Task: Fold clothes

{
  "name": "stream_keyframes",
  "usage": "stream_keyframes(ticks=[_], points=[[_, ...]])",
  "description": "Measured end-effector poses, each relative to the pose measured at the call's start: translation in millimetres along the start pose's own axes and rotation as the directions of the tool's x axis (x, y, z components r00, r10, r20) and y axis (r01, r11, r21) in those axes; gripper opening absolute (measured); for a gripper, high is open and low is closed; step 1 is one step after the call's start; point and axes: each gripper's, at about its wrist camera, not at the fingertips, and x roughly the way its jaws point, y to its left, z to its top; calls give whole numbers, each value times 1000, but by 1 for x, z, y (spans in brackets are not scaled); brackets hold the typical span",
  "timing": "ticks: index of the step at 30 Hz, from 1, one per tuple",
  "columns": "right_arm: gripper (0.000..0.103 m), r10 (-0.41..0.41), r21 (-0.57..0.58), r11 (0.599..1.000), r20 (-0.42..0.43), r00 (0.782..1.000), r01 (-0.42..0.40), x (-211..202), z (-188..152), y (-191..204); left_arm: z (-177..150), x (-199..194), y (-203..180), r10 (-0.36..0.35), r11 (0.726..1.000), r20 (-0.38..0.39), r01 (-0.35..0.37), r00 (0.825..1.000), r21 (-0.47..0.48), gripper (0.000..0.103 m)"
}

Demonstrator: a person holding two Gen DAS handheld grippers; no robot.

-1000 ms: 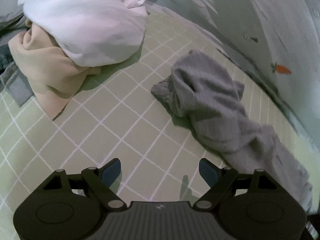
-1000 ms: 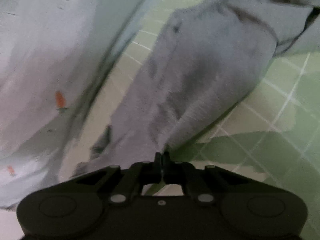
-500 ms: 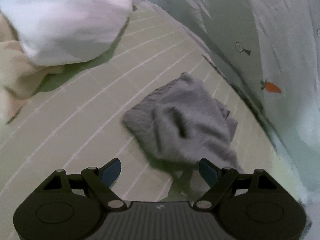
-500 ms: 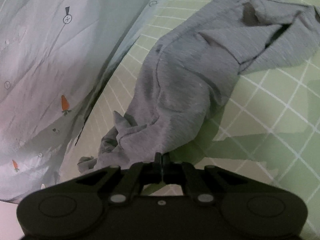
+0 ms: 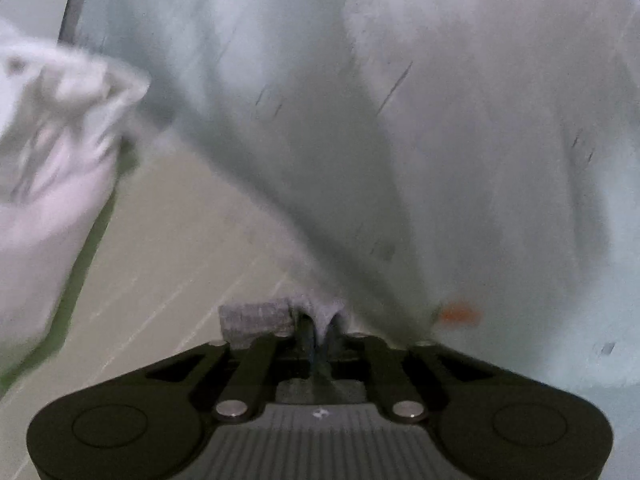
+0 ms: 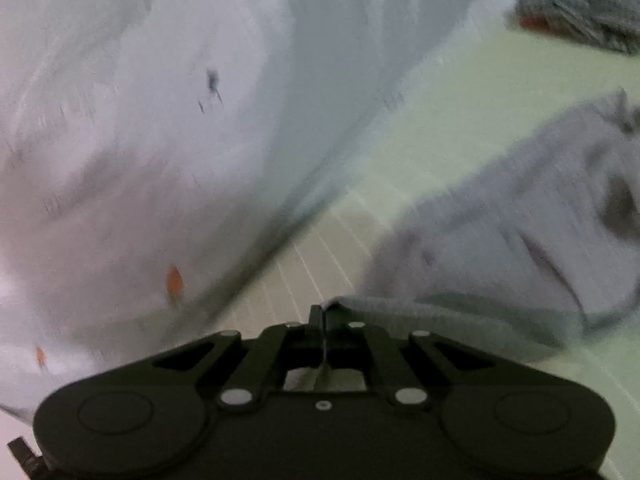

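1. Looking through the left wrist camera, I see my left gripper [image 5: 318,330] pinched tight on a small bunch of the gray garment [image 5: 256,320].
2. That bunch sticks out just past the closed jaws, right by the edge of the pale blanket [image 5: 440,140] with little orange carrots on it.
3. A white cloth pile [image 5: 52,152] sits at the left side, on the green checked bed sheet [image 5: 180,240]. It is blurry.
4. In the right wrist camera, my right gripper [image 6: 323,314] is squeezed closed on an edge of the gray garment [image 6: 520,232].
5. The rest of the garment lies crumpled on the bed sheet [image 6: 460,112] to the right of that gripper.
6. The carrot blanket [image 6: 140,140] fills the left side.
7. A dark gray checked cloth [image 6: 584,8] shows at the far right corner.
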Motion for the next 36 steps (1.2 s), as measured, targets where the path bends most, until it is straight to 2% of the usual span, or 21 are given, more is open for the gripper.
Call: stream_keyframes(ticks=[1, 2, 3, 4, 6, 7, 10, 16, 21, 22, 23, 24, 25, 27, 31, 36], points=[[1, -5, -3, 1000, 33, 999, 5, 5, 6, 3, 0, 0, -1, 15, 1000, 18, -15, 1000, 3, 49], [1, -41, -25, 999, 31, 999, 42, 11, 8, 3, 0, 1, -3, 31, 999, 35, -31, 999, 7, 77], [2, -81, -51, 995, 26, 996, 82, 18, 11, 3, 0, 1, -4, 47, 999, 52, -48, 998, 10, 79], [2, -121, -76, 990, 22, 992, 122, 25, 13, 3, -5, 1, -1, 66, 998, 37, -67, 997, 21, 79], [4, -139, -59, 989, -5, 990, 138, 32, 12, -3, -21, 3, 11, 103, 994, -39, -102, 994, 22, 79], [11, -141, -48, 989, -16, 990, 140, 33, 10, -7, -32, 3, 18, 114, 994, -83, -113, 990, 7, 79], [20, -164, -54, 985, -44, 985, 162, 33, 0, -17, -62, 4, 38, 126, 989, -212, -138, 969, -46, 79], [21, -189, -55, 981, -100, 977, 185, 34, -12, -36, -78, 29, 33, 56, 991, -269, -87, 961, -106, 79], [24, -185, -58, 982, -102, 977, 180, 32, -8, -38, -90, 49, 29, -5, 987, -311, -46, 950, -157, 78], [25, -183, -57, 982, -101, 978, 178, 31, -7, -38, -93, 53, 28, -18, 985, -319, -38, 948, -167, 76], [25, -181, -56, 983, -101, 978, 176, 31, -6, -39, -94, 57, 24, -19, 986, -328, -38, 945, -165, 54], [25, -179, -55, 983, -101, 979, 174, 30, -5, -39, -96, 61, 21, -19, 986, -337, -38, 941, -162, 15], [26, -177, -55, 984, -101, 979, 172, 30, -4, -39, -97, 64, 17, -20, 986, -346, -38, 938, -159, 3], [27, -174, -59, 984, -98, 980, 169, 25, -4, -39, -97, 58, 14, 9, 991, -342, -54, 940, -120, 3], [27, -168, -69, 984, -98, 981, 161, 13, -6, -40, -90, 16, 11, 40, 998, -298, -52, 954, -34, 2], [27, -148, -76, 987, -100, 984, 141, -13, -15, -41, -68, -68, 17, 118, 992, -201, -107, 972, 66, 2]])
